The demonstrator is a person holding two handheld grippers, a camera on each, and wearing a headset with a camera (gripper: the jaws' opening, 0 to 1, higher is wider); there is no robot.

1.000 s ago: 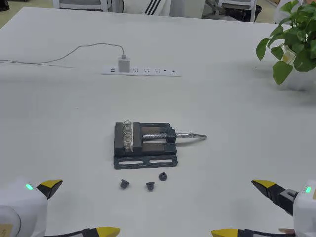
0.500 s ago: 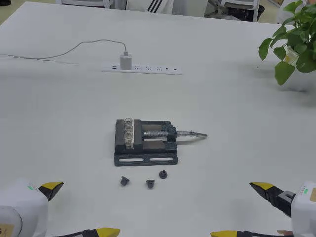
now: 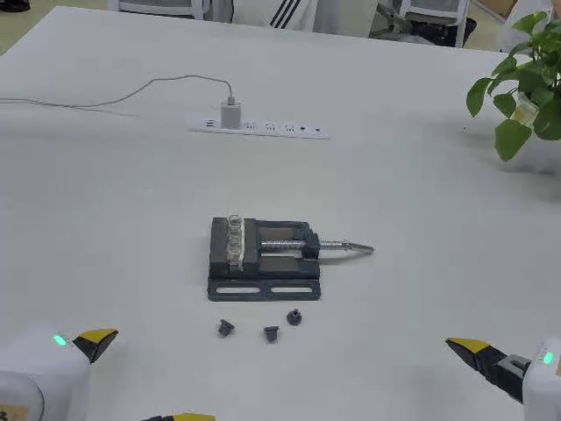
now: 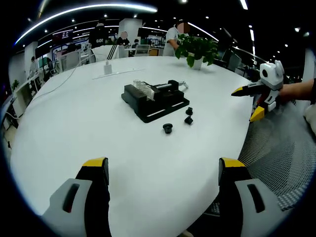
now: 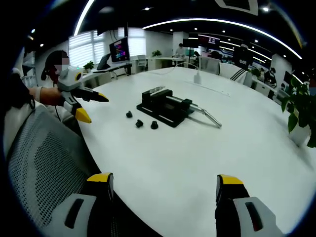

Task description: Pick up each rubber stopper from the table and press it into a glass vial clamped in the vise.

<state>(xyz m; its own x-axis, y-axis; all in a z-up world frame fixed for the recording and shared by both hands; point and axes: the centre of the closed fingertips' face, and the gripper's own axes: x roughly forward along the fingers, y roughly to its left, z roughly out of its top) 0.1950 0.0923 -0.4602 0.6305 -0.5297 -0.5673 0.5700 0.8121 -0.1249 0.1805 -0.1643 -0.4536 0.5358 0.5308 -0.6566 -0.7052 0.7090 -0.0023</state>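
Note:
A dark vise (image 3: 263, 260) sits mid-table with several small glass vials (image 3: 235, 235) clamped upright in a row in its jaws. Three dark rubber stoppers (image 3: 225, 328) (image 3: 271, 333) (image 3: 294, 317) lie loose on the table just in front of it. My left gripper (image 4: 163, 168) is open and holds nothing, well short of the stoppers (image 4: 168, 128). My right gripper (image 5: 163, 182) is also open with nothing in it, far from the vise (image 5: 165, 106). Both hover near the table's front edge, one yellow fingertip (image 3: 96, 338) at the lower left, another fingertip (image 3: 467, 346) at the lower right.
A white power strip (image 3: 263, 129) with a plugged charger and cable lies behind the vise. A potted plant (image 3: 526, 79) stands at the far right. The vise's screw handle (image 3: 346, 249) sticks out to the right. A mesh chair (image 4: 281, 153) is by the near table edge.
The head camera has shifted slightly. Both grippers sit a little lower in the picture and remain open. Nothing on the table has moved.

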